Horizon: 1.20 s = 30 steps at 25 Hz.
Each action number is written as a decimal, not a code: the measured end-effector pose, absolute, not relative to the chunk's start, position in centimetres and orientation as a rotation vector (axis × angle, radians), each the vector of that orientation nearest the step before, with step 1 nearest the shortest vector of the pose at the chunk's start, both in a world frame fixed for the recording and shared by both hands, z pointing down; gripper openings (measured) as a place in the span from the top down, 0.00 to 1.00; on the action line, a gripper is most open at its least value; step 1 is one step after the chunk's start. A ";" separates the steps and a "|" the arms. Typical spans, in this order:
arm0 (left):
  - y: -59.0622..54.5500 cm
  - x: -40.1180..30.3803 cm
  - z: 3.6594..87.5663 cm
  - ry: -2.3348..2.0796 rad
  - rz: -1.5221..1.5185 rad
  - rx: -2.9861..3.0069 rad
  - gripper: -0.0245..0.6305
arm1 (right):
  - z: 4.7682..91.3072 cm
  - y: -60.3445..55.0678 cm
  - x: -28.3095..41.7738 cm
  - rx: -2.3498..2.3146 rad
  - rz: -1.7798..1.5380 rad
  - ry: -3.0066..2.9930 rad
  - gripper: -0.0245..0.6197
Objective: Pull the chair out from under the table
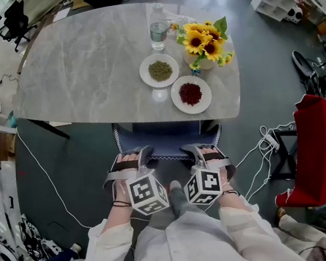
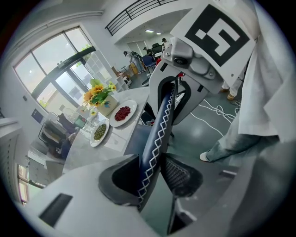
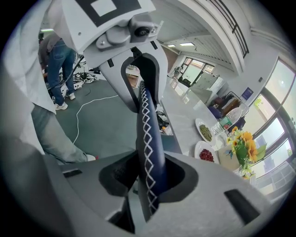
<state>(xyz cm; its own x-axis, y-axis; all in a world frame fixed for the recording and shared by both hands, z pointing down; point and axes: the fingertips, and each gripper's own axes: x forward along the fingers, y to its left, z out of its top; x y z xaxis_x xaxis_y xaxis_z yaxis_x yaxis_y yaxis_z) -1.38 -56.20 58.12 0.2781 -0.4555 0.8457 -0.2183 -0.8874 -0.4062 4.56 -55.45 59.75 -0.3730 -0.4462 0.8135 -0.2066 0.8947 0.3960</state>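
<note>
chair (image 1: 164, 139) under table (image 1: 85, 65), plates (image 1: 143, 73) on top.

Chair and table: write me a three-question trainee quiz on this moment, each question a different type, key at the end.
1. True or false: the chair stands fully clear of the table.
2. What are the left gripper and right gripper shut on? A) the chair's backrest B) a bottle C) a flower stem
3. Fill in: the plate nearest the chair holds ___ bits.
Key: 1 false, its seat is partly under the tabletop; 2 A; 3 red.
</note>
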 end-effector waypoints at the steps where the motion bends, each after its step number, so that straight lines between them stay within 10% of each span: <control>1: -56.0 -1.4 58.1 0.623 -1.656 -2.335 0.73 | 59.8 -55.3 4.5 0.476 -0.273 -1.966 0.80; 30: -45.8 -2.0 57.6 0.467 -1.625 -2.396 0.77 | 59.5 -45.1 3.9 0.384 -0.146 -1.975 0.82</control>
